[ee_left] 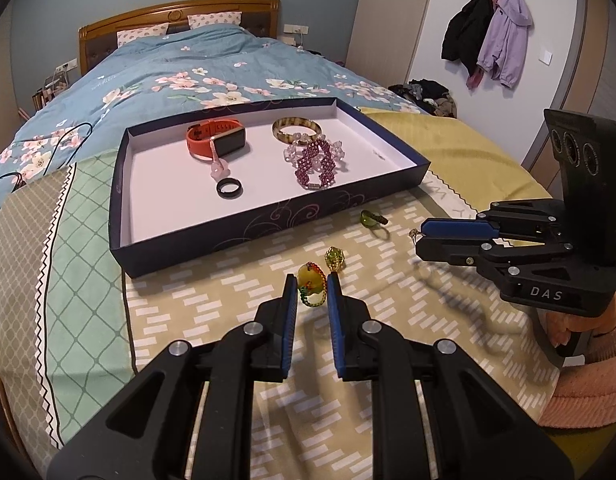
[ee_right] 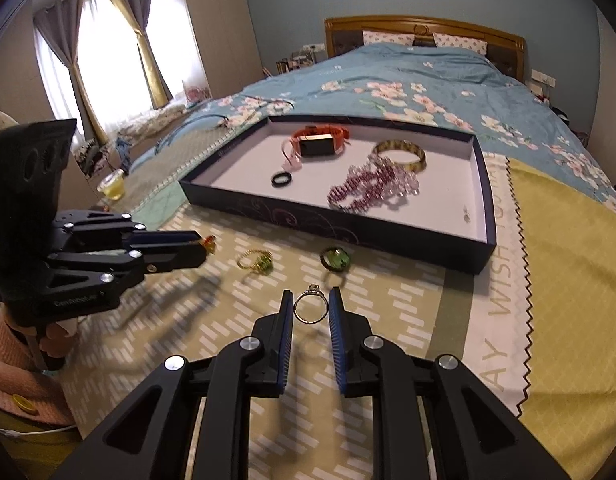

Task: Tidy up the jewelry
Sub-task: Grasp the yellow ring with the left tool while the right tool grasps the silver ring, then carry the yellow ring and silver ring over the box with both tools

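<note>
A dark box lid tray (ee_left: 267, 220) (ee_right: 348, 236) lies on the bed with an orange watch (ee_left: 215, 138), a black ring (ee_left: 229, 189), a tan bangle (ee_left: 296, 128) and purple bead bracelets (ee_left: 316, 162) inside. My left gripper (ee_left: 312, 290) is shut on a yellow pendant with a colourful beaded loop (ee_left: 312, 286), held above the cloth. My right gripper (ee_right: 311, 304) is shut on a thin silver ring (ee_right: 310, 307) and holds it up. A green-stone gold ring (ee_left: 334, 258) (ee_right: 255, 261) and a dark green ring (ee_left: 371, 219) (ee_right: 335, 259) lie on the cloth.
The patterned olive cloth (ee_left: 388, 280) covers the bed's near end, with a yellow cloth (ee_right: 568, 280) to the right. The blue floral duvet (ee_left: 187, 72) lies behind the tray. A cup of yellow liquid (ee_right: 111, 186) stands far left.
</note>
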`<state>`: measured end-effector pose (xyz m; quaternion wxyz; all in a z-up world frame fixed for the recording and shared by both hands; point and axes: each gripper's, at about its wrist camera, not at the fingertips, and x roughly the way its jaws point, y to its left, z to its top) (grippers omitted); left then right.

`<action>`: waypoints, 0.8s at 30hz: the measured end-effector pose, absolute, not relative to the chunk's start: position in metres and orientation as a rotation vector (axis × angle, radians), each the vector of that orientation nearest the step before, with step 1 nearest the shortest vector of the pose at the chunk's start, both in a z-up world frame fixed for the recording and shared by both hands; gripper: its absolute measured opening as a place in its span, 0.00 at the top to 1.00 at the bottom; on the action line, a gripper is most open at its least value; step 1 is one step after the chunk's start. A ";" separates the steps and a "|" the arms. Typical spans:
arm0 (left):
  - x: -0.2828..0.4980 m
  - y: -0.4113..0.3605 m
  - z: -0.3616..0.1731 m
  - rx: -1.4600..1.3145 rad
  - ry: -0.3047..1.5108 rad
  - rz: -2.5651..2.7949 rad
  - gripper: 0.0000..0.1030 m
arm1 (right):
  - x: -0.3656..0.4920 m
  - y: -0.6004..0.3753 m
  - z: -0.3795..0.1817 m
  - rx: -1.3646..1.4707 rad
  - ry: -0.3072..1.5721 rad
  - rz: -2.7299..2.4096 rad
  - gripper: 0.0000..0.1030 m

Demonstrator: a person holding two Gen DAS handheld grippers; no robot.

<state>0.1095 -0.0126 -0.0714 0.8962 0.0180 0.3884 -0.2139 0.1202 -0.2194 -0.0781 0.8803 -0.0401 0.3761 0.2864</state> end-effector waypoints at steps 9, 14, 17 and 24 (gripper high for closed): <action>0.107 -0.015 -0.063 0.041 0.775 -0.438 0.85 | 0.119 -0.217 -0.069 -0.062 0.746 0.618 0.85; 0.105 -0.014 -0.060 0.042 0.763 -0.434 0.85 | 0.121 -0.217 -0.066 -0.042 0.735 0.626 0.85; 0.105 -0.014 -0.059 0.039 0.759 -0.432 0.85 | 0.122 -0.217 -0.064 -0.038 0.729 0.626 0.85; 0.105 -0.014 -0.058 0.037 0.756 -0.428 0.85 | 0.124 -0.217 -0.062 -0.028 0.724 0.628 0.85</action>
